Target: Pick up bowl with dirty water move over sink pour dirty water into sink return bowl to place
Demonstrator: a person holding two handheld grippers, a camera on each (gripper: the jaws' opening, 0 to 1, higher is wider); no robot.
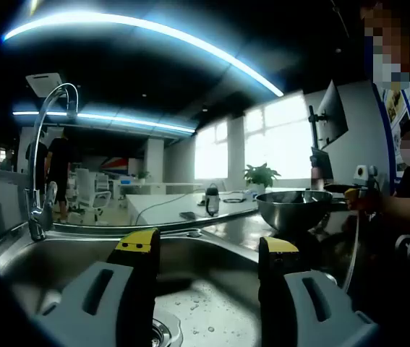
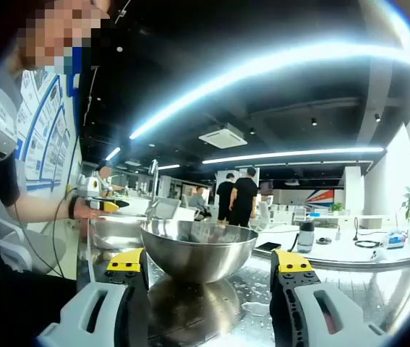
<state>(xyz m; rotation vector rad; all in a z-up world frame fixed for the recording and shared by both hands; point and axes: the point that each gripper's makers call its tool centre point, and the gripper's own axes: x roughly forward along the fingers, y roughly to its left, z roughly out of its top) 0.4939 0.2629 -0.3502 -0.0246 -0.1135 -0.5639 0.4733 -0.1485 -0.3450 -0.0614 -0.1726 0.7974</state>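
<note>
1. Bowl [image 2: 198, 250] sits upright on the wet steel tabletop [image 2: 320, 303], dead ahead of the right tool [image 2: 208, 278] and between its spread jaws; I can't tell whether the jaws touch it, and nothing is gripped. That looks like a line-up for a grasp on the bowl's sides.
2. Water inside the bowl is hidden by the rim in the right gripper view, so how full it is can't be told. Keeping it level on the lift seems the wise call.
3. Left tool [image 1: 208, 271] hangs over the sink [image 1: 16, 253], jaws apart and empty, probably waiting at the pour spot.
4. From the left gripper view the bowl [image 1: 293, 207] stands on the tabletop just beside the sink edge, so the carry looks short.
5. Faucet [image 1: 45, 163] arches over the sink's far side, clear of the basin's middle; the drain [image 1: 165, 332] lies low between the left jaws, a fair target for the pour.
6. A person's hand [image 2: 89, 210] rests near a second steel bowl [image 2: 118, 230] behind the first; worth steering clear of.
7. Judging by all this, the task has barely begun: bowl not lifted, nothing poured.
</note>
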